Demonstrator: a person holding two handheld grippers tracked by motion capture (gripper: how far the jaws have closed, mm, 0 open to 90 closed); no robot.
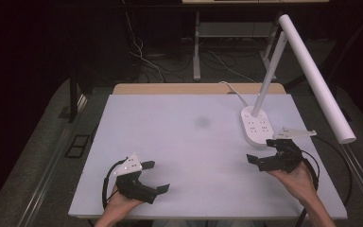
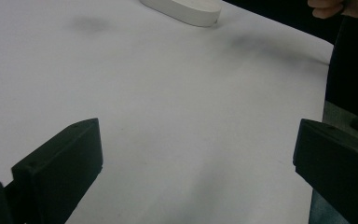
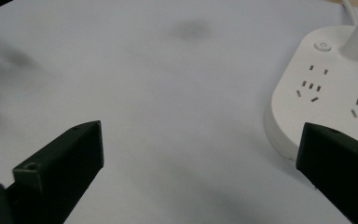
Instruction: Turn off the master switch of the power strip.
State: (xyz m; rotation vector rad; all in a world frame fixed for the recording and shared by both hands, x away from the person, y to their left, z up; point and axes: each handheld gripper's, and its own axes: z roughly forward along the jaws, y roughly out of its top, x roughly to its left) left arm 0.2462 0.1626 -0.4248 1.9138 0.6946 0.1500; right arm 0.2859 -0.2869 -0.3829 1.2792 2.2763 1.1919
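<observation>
A white desk lamp (image 1: 283, 80) stands upright on its socket-studded base (image 1: 256, 125) on the white table (image 1: 189, 142), just beyond the right gripper (image 1: 261, 150), well apart from the left gripper (image 1: 156, 176).

Surface: your white table (image 1: 170, 156), wooden strip along its far edge | On it: white desk lamp with a socket-strip base (image 1: 256, 126), just beyond your right gripper's fingers (image 1: 254, 159), its cord running off the far edge | Marks: faint grey smudge (image 1: 202, 122) well ahead of both sets of fingers
</observation>
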